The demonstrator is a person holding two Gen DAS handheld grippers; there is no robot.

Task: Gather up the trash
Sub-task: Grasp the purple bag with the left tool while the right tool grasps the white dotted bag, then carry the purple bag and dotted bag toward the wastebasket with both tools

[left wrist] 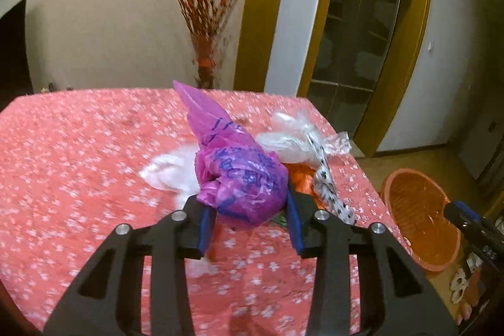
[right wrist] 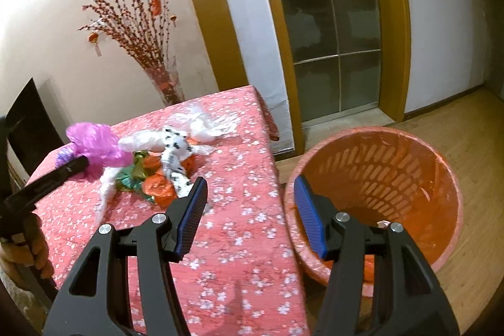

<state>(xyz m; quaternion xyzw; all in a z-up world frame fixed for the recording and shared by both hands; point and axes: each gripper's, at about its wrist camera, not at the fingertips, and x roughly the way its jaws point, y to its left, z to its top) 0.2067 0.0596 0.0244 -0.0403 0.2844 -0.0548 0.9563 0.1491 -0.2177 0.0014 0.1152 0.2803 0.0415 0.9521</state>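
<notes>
My left gripper (left wrist: pixel 250 211) is shut on a crumpled purple plastic bag (left wrist: pixel 233 166) and holds it above the pink flowered table (left wrist: pixel 78 147). The same bag shows at the left of the right wrist view (right wrist: pixel 94 144), pinched by the left gripper's black finger. On the table behind it lies a pile of trash: clear plastic bags (right wrist: pixel 204 123), a white spotted wrapper (right wrist: pixel 174 153), orange bags (right wrist: pixel 157 191) and a green wrapper (right wrist: pixel 130 178). My right gripper (right wrist: pixel 249 210) is open and empty, over the table's right edge, beside the orange bin (right wrist: pixel 393 178).
The orange slatted bin stands on the wooden floor right of the table, also in the left wrist view (left wrist: pixel 419 216). A vase of red branches (right wrist: pixel 167 84) stands behind the table. A glass door (right wrist: pixel 327 21) is at the back. A dark chair (right wrist: pixel 28 122) is at the left.
</notes>
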